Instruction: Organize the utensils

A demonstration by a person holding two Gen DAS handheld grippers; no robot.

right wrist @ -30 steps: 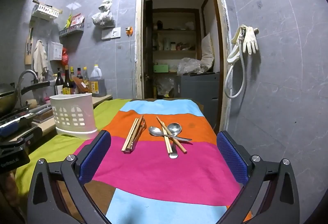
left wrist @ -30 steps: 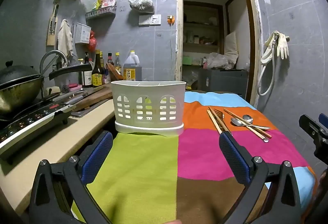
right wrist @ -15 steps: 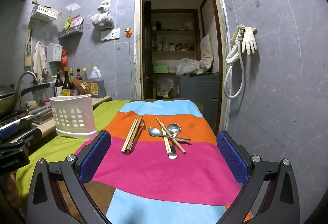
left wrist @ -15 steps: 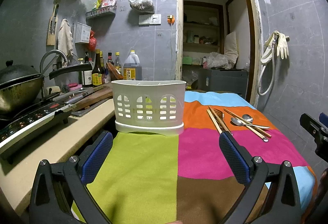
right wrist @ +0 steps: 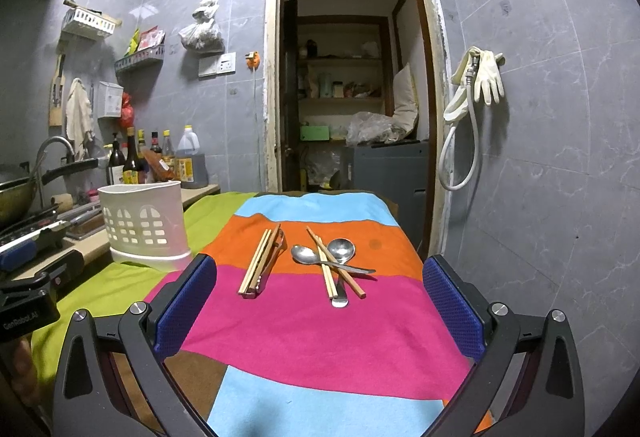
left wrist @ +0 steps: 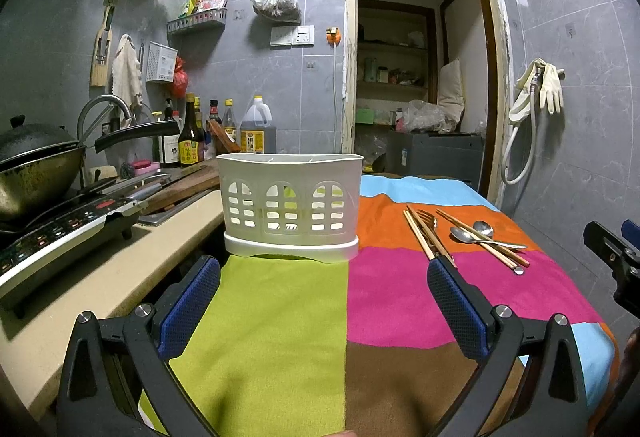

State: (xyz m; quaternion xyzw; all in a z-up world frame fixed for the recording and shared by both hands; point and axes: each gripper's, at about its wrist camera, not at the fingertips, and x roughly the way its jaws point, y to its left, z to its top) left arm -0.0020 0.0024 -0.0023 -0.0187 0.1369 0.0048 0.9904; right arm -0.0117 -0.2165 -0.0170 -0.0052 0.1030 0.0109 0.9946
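Observation:
A white slotted utensil holder (left wrist: 290, 207) (right wrist: 144, 227) stands upright on the green part of a striped cloth (left wrist: 384, 301) (right wrist: 304, 325). Right of it, on the orange and pink stripes, lie a pair of wooden chopsticks over a fork (left wrist: 426, 235) (right wrist: 262, 261), and two metal spoons (left wrist: 476, 233) (right wrist: 324, 255) crossed by another chopstick pair (right wrist: 334, 263). My left gripper (left wrist: 324, 293) is open in front of the holder, nothing between its fingers. My right gripper (right wrist: 318, 295) is open, just short of the utensils, also empty.
Left of the cloth runs a beige counter (left wrist: 92, 277) with an induction cooker (left wrist: 60, 233), a wok (left wrist: 36, 173), a tap, a cutting board and several bottles (left wrist: 192, 141). An open doorway (right wrist: 352, 85) lies behind. A grey tiled wall with hose and gloves (right wrist: 476, 85) borders the right edge.
Almost nothing has changed. Both grippers stay open and nearly still; the right wrist view has drifted very slightly. The utensils and holder have not moved.

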